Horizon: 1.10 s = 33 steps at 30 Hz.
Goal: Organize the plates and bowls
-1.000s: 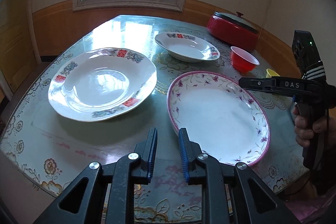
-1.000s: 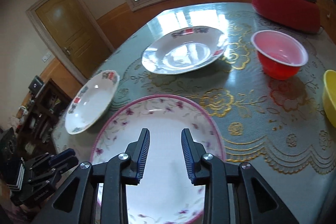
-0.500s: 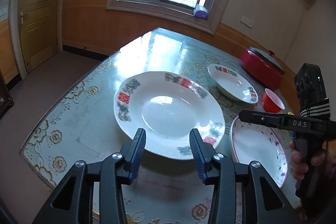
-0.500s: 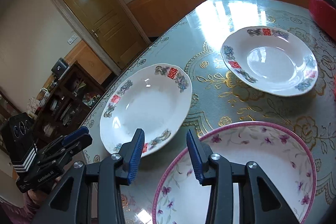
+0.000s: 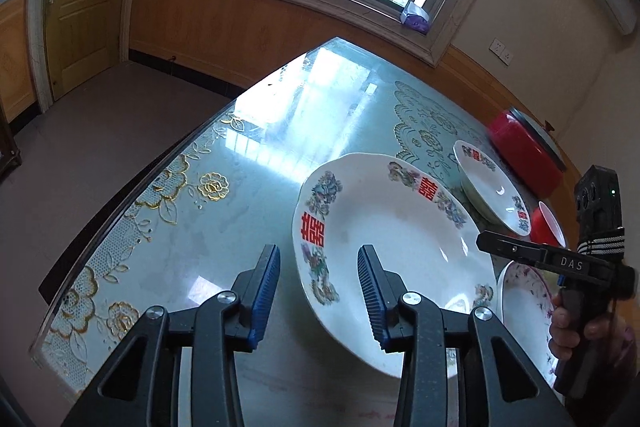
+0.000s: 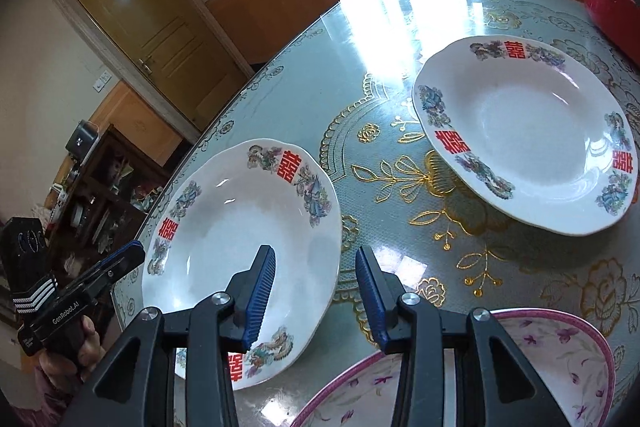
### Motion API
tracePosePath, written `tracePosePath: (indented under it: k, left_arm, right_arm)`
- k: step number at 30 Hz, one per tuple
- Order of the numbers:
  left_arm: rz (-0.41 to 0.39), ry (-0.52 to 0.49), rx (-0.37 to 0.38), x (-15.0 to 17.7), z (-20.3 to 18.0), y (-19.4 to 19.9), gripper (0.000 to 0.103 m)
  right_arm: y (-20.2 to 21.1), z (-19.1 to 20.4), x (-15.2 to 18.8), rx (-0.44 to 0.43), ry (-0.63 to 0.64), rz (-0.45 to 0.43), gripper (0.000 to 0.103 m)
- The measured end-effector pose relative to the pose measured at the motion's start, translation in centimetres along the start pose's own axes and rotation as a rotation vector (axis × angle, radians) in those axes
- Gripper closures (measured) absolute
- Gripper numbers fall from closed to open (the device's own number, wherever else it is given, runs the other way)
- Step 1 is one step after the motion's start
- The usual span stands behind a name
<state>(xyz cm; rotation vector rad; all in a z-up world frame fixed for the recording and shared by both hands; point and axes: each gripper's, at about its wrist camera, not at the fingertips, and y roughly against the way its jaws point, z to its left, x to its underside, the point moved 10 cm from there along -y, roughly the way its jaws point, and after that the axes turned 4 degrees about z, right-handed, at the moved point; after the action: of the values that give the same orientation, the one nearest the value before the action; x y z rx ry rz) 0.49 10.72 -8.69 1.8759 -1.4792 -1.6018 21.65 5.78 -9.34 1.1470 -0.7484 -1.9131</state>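
Observation:
A large white plate [image 5: 400, 247] [image 6: 240, 227] with red characters and flower prints lies near the table's left edge. My left gripper [image 5: 318, 291] [image 6: 134, 253] hovers at its left side. Its jaws are closing, the plate's rim shows in the gap between them, and the pads are not on it. My right gripper [image 6: 316, 291] [image 5: 486, 241] stands open at the plate's right side, and that rim shows in its gap untouched. A second, matching plate [image 6: 528, 131] [image 5: 492, 195] lies farther back. A pink-rimmed floral plate [image 6: 520, 367] [image 5: 524, 307] lies nearest, on the right.
A red bowl [image 5: 548, 227] and a red lidded pot [image 5: 528, 159] [image 6: 612, 7] stand at the back right. The glass table edge [image 5: 120, 207] runs close on the left, above bare floor. A dark cabinet [image 6: 100, 199] stands beyond it. A hand [image 5: 568, 323] holds the right gripper.
Both grippers have swung left, away from the pink-rimmed plate to either side of the large white plate. Both pairs of jaws stand wider apart than a second ago.

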Motion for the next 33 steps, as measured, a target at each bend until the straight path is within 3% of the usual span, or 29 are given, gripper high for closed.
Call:
tracePosePath:
  k: [9,14,21,33]
  left_arm:
    - [0.083,-0.028,0.052,0.5,-0.5,-3.8,0.071]
    - [0.071,-0.041,0.018,0.3,-0.2,-4.4,0.078]
    - [0.077,-0.057,-0.017,1.1,-0.4,-3.9,0.077]
    - [0.047,-0.06,0.026,2.7,-1.5,-1.7,0.075]
  right_arm:
    - [-2.4,0.9,-0.2,-0.099,0.003,0.039,0.059]
    - [-3.6,1.7,0.0,-0.065,0.075,0.02,0.058]
    - [-3.2,2.1,0.6,0.029,0.154,0.022,0.059]
    - [-1.1,2.7,1.4,-0.034,0.168,-0.022,0.062]
